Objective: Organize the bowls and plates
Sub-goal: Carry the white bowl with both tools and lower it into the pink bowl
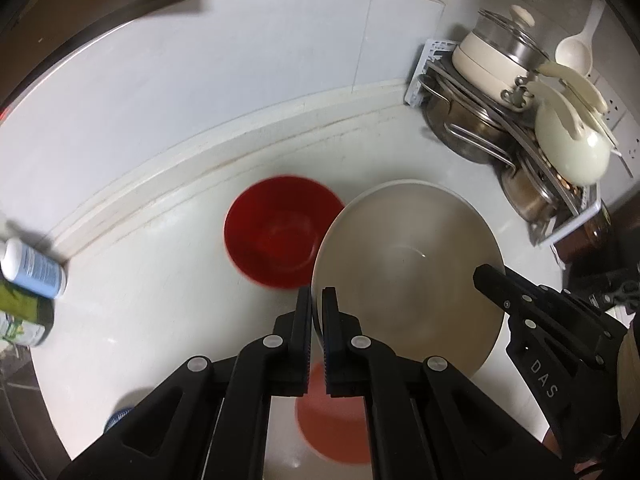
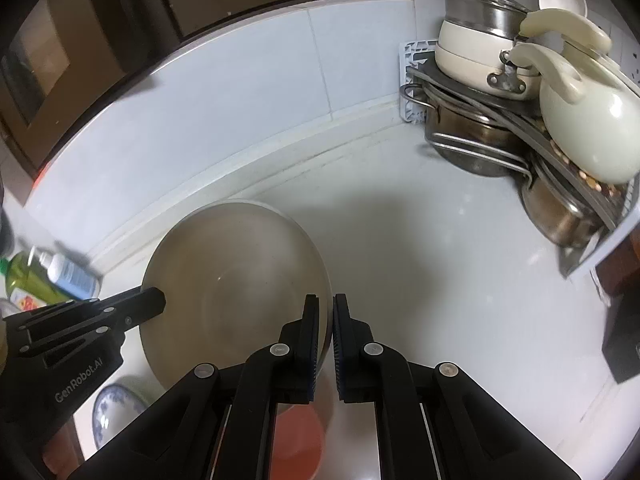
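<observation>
At the near edge of both wrist views the jaws are clamped on opposite sides of one rim: the left gripper [image 1: 317,294] pinches the left edge of the large steel bowl [image 1: 404,264], and the right gripper [image 2: 326,300] pinches its right edge, so the bowl hangs between the two hands with its mouth upward. Under it, just beneath the fingers, lies a blurred orange dish [image 1: 332,416], and a blue-patterned plate [image 2: 110,408] sits beside that (only part of it shows). Beyond the left rim a red bowl [image 1: 282,230] rests on the white counter [image 1: 168,264], close beside the steel bowl but seemingly lower and apart from it. I judge the coming move turns on that: the red bowl lies on the left gripper's side. Far right stands the pot rack [image 2: 516,120].
</observation>
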Motion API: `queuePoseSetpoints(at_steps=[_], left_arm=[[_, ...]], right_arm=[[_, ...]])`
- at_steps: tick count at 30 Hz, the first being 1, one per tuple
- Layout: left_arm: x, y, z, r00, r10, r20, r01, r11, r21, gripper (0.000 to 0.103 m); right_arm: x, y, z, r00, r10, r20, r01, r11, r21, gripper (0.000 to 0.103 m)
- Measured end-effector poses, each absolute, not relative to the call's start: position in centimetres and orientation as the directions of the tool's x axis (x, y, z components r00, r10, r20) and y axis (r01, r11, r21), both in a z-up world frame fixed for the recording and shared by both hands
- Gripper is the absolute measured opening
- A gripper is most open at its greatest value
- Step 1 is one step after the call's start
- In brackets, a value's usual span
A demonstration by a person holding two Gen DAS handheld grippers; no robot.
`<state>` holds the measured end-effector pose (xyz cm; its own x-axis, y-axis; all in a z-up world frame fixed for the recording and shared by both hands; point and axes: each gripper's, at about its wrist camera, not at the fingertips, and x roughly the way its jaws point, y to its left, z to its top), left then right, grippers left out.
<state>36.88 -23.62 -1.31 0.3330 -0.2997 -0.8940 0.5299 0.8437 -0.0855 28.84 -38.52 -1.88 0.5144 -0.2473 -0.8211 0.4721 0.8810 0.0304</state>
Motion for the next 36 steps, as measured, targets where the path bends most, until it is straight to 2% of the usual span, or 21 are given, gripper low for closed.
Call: queuePoseSetpoints(at_steps=[16, 36], left_arm=[[31.8, -19.7, -3.9, 0.269, -0.296, -0.917, 0.541, 0.834, -0.110, 0.006], [31.5, -19.0, -8.2, 0.171, -0.255, -0.952, 0.538, 0.833, -0.127, 0.006]], right_arm=[[23.8, -32.9, -4.9, 0.458, -0.238, -0.856, 0.512, 0.858, 0.035, 0.009], [23.3, -32.4, -9.1, 0.369, -0.212, -0.905, 0.516, 0.857, 0.010, 0.009]])
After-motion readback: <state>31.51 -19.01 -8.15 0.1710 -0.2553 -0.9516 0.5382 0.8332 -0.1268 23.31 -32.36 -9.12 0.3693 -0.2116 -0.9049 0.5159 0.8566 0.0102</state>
